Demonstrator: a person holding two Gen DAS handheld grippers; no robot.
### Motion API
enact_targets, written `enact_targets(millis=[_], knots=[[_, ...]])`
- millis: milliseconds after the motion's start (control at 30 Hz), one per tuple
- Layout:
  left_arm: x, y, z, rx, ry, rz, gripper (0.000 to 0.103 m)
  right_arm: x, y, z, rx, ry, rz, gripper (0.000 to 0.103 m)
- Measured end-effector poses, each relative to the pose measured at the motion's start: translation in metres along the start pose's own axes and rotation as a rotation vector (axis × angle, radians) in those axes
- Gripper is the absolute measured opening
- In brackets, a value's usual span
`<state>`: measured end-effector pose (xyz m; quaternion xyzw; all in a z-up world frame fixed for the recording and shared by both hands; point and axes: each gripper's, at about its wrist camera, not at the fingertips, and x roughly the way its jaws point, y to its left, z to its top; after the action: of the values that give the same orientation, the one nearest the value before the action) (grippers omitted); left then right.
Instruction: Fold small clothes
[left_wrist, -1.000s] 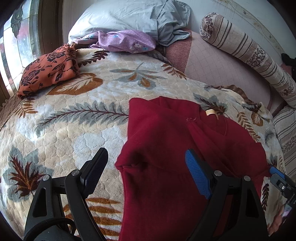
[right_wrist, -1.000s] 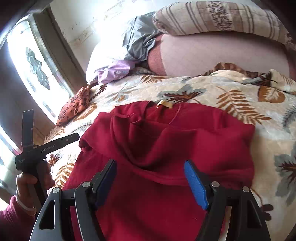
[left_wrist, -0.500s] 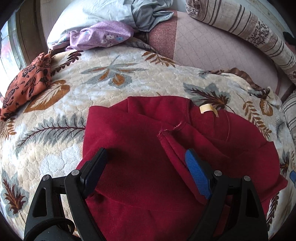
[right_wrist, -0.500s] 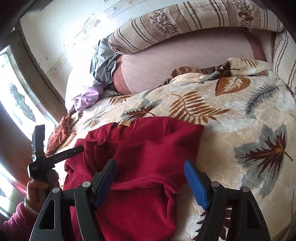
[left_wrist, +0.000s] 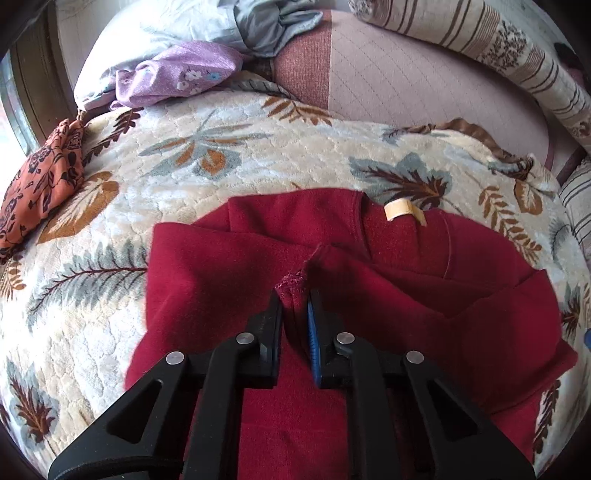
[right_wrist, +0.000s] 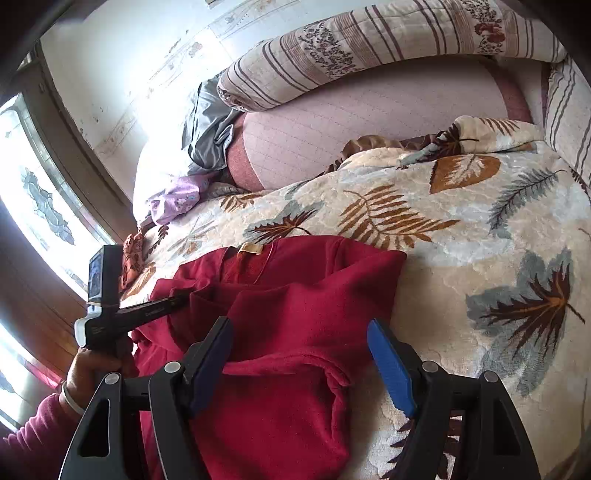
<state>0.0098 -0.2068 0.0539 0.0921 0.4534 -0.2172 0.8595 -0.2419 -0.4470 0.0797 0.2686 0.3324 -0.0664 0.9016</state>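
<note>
Far left of the left gripper's fingers, an orange floral cloth lies at the bed's edge by a window. Ahead and to the left of those fingers, a purple flowered garment rests against a pale pillow, with a grey cloth bunched just beside it. Directly between the left fingers, a raised ridge of a dark red sweater is pinched; the jaws are closing and already stand almost together on the fabric. The sweater lies spread on a cream leaf-patterned blanket covering the bed, its tan neck label just beyond and to the right of the fingers. Further right, a striped bolster runs along the back. In the right wrist view, a hand in a dark pink sleeve holds the left gripper at the far left, its tip on the sweater. The right gripper hovers with its fingers held wide apart, nothing pressed between them; a folded edge of the sweater lies below the gap, and the blue finger pad stands over bare blanket to the right.
</note>
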Motion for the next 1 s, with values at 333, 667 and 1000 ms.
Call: enact_targets(millis=[333,667,1000], knots=[[-0.055,0.059,-0.028,-0.042,-0.098,0.049,0.01,0.009,-0.012,-0.003,0.046,0.074,-0.034,0.073],[-0.046,0.054,-0.042,-0.054,-0.076,0.037,0.01,0.066,0.003,-0.017,0.019,0.188,-0.071,0.067],[-0.044,0.04,-0.046,0.005,-0.045,-0.028,0.011,0.045,-0.004,-0.01,-0.099,0.123,-0.209,0.017]])
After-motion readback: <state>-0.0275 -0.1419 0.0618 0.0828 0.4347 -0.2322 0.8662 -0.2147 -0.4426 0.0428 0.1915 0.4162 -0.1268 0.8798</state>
